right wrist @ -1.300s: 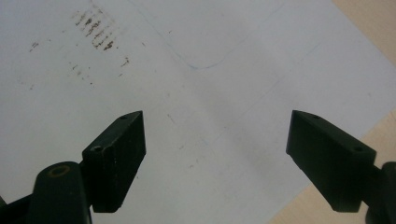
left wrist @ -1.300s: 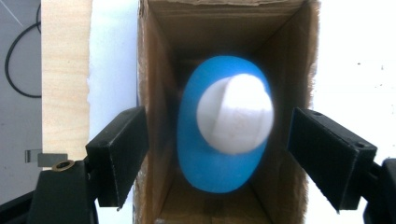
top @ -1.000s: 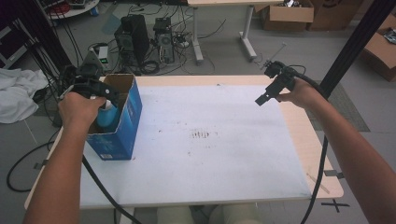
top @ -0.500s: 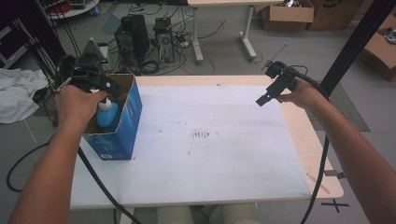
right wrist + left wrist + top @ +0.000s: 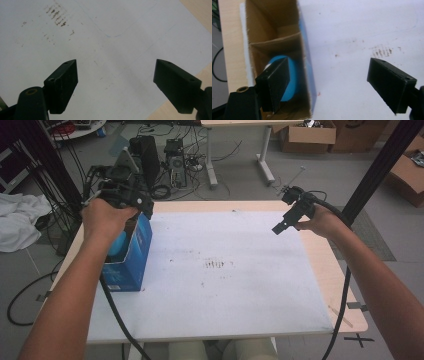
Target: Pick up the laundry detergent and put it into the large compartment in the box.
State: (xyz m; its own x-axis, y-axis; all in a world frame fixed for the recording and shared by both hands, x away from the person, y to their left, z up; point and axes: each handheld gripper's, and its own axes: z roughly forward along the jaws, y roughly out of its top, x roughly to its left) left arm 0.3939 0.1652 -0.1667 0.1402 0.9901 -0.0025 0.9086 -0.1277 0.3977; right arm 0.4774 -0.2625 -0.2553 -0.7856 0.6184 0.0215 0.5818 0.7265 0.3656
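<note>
My box (image 5: 131,254) is blue outside and plain brown cardboard inside (image 5: 274,32); the rounded thing in it (image 5: 290,77) is bright light blue; my grippers' jaws are black; the table's white sheet (image 5: 225,285) bears dark smudged marks (image 5: 216,265); its wooden edge (image 5: 332,270) is pale tan.

I hold my left gripper (image 5: 131,200) above the blue box (image 5: 131,254), a blue ball (image 5: 118,244) inside it; my right gripper (image 5: 290,215) hovers over the white table (image 5: 225,290)
</note>
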